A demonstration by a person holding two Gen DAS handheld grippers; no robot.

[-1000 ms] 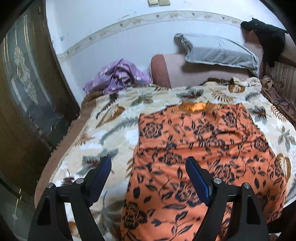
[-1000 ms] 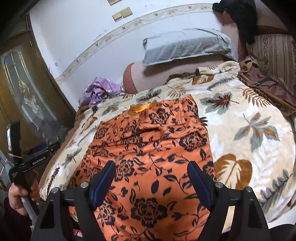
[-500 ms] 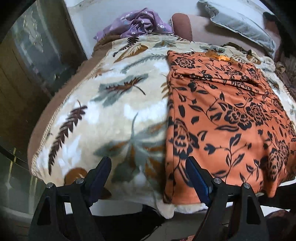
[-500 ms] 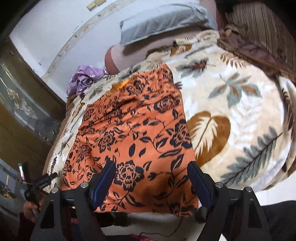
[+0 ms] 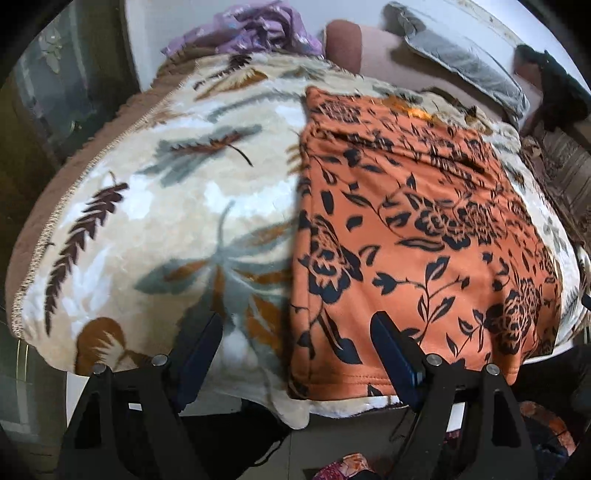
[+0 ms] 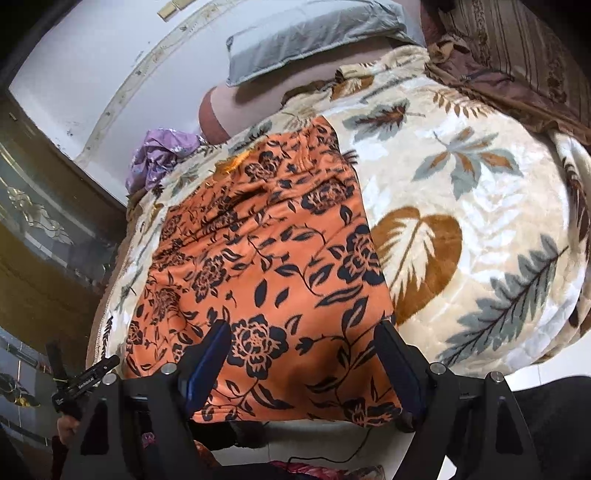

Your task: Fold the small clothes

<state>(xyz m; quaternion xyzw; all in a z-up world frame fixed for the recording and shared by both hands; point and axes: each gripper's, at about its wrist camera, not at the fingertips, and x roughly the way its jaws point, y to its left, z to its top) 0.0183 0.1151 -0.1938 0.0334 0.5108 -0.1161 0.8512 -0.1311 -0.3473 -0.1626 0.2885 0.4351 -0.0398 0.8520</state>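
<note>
An orange garment with black flowers (image 5: pixel 413 236) lies flat on a leaf-patterned blanket (image 5: pixel 177 206), its hem hanging at the bed's near edge. My left gripper (image 5: pixel 297 354) is open and empty, hovering low over the garment's near left corner and the blanket beside it. In the right wrist view the garment (image 6: pixel 266 266) fills the middle. My right gripper (image 6: pixel 303 363) is open and empty over the garment's near right hem corner. The left gripper (image 6: pixel 79 378) shows at that view's lower left.
A grey pillow (image 6: pixel 306 40) leans on a brown bolster (image 5: pixel 345 42) at the head. A purple cloth heap (image 5: pixel 255 27) lies at the far left corner. A dark wood and glass cabinet (image 6: pixel 40 236) stands left. A brown striped cover (image 6: pixel 517 66) lies right.
Both grippers have dropped and drawn back from over the garment's middle to its near hem at the bed edge. Both stay open. The garment has not moved.
</note>
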